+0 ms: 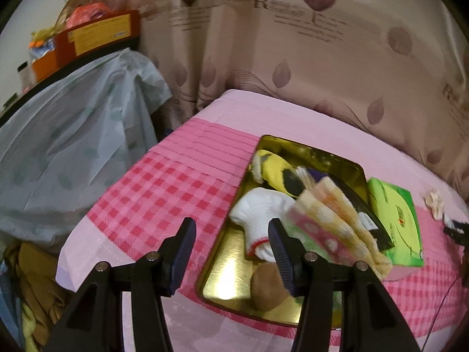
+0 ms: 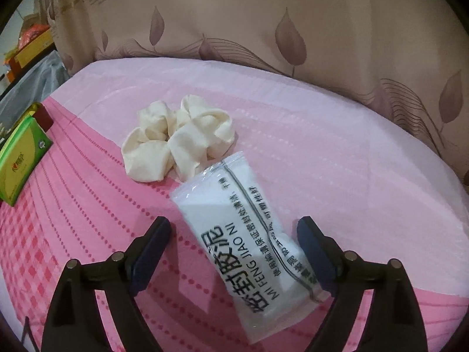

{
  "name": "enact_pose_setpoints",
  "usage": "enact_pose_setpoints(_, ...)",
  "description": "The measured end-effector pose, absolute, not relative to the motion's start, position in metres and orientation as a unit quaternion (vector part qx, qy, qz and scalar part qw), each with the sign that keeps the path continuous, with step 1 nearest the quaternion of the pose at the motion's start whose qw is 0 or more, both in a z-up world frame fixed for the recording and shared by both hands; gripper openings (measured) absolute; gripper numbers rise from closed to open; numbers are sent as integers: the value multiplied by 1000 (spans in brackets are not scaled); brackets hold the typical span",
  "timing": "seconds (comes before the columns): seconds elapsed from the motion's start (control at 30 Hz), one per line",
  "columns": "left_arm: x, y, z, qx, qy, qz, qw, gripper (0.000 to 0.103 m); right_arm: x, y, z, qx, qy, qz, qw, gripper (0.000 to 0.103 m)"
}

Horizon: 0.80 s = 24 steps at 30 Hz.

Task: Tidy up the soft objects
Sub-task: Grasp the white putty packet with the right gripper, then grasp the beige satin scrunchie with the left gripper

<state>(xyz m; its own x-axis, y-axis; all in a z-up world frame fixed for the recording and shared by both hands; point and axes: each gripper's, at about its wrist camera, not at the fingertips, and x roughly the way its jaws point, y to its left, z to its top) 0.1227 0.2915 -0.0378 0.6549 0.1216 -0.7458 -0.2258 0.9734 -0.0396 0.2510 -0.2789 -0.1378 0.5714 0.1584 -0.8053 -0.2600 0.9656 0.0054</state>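
in your left wrist view, your left gripper (image 1: pixel 231 233) hangs with its jaws released and nothing between them, over the near left edge of the gold tray (image 1: pixel 225 281) that sits on the pink cloth (image 1: pixel 164 182) of the bench. the white sock (image 1: pixel 261 211) lies in the tray just beyond the right finger, partly behind it; whether they touch you cannot tell. past it the tray holds a yellow and black plush piece (image 1: pixel 275 173), a cream and orange sock (image 1: pixel 331 214) over a pink dotted sock (image 1: pixel 319 236), and a brown soft thing (image 1: pixel 268 287) at the near end, partly hidden by the same finger. a green box (image 1: pixel 395 223) lies just beside the tray's right side, and the cream scrunchie (image 1: pixel 435 204) sits farther right, well apart from your jaws.

in your right wrist view, your right gripper (image 2: pixel 234 242) has its jaws spread wide, and the white packet (image 2: pixel 249 249) with black lettering lies flat on the pink cloth (image 2: pixel 322 152) between them, running slantwise from near the scrunchie toward you. neither pad presses on it; a gap shows on each side. the cream scrunchie (image 2: pixel 178 138) rests just past the packet's far end, touching or nearly touching it, beyond your fingertips. the green box (image 2: pixel 20 158) shows at the left edge, well apart.
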Motion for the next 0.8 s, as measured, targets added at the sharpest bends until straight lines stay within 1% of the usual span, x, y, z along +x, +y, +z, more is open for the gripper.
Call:
enact_pose_setpoints(0.13, 126, 274, -39, -58, 408, 94, 906, 52, 246, -280, -137, -41, 438, 113, 891, 60)
enact_pose_setpoints(0.17, 127, 269, -38, -59, 407, 93, 907, 52, 244, -280, -136, -35, 437, 113, 892, 57)
enact_pose_setpoints(0.43, 134, 190, -16, -29, 390, 8, 920, 53, 199, -270, -135, -18, 436, 69, 897, 55)
enact_pose_setpoints(0.53, 137, 151, -7, -12, 383, -36, 923, 56, 180, -270, -134, -12, 436, 52, 898, 55)
enact_pose_setpoints(0.8, 157, 51, -10, 22, 394, -128, 910, 57, 132, -295, -132, 5, 436, -19, 900, 54)
